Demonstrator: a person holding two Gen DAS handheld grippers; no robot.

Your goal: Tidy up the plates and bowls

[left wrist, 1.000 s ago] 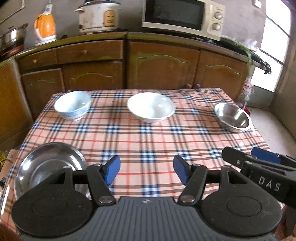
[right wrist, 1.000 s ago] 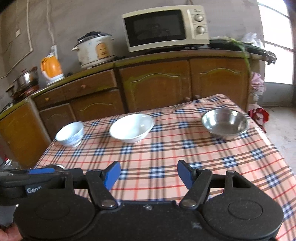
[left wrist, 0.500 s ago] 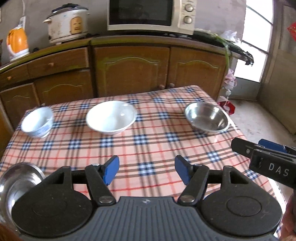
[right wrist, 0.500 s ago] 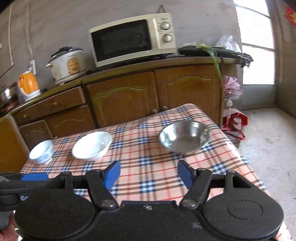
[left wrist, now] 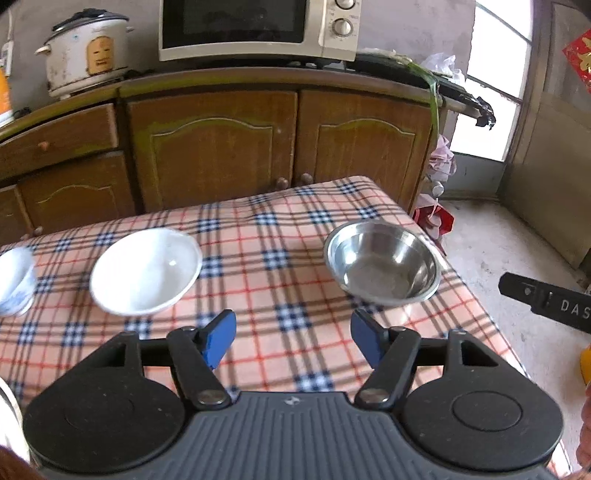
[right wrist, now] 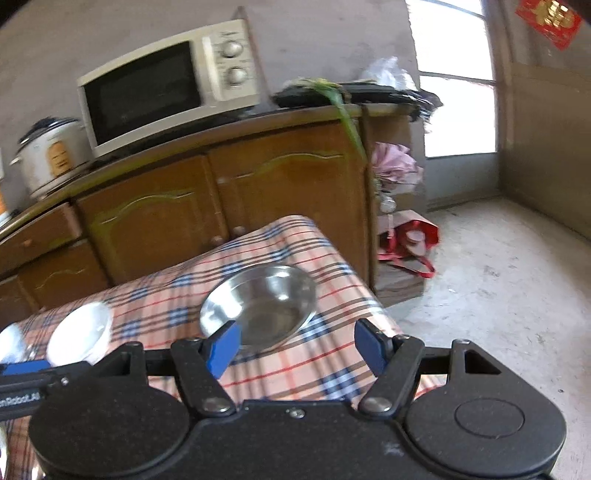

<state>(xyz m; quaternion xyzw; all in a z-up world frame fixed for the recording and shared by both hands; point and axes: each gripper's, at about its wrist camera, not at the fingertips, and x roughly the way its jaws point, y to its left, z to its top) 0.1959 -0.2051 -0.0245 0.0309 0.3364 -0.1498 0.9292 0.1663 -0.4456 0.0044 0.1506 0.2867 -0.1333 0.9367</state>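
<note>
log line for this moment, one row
left tongs: opening, empty | right tongs: open, empty | steel bowl: on table, untouched | white bowl: on table

Counted on the checked tablecloth [left wrist: 258, 266]: one steel bowl [left wrist: 382, 271], one white bowl [left wrist: 146, 271], one blue-patterned bowl [left wrist: 14, 282]; on the counter behind, one microwave [left wrist: 258, 27], one rice cooker [left wrist: 86, 51].

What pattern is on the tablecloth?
The tablecloth is a peach plaid with blue, red and brown lines, clearest in the left wrist view.
</note>
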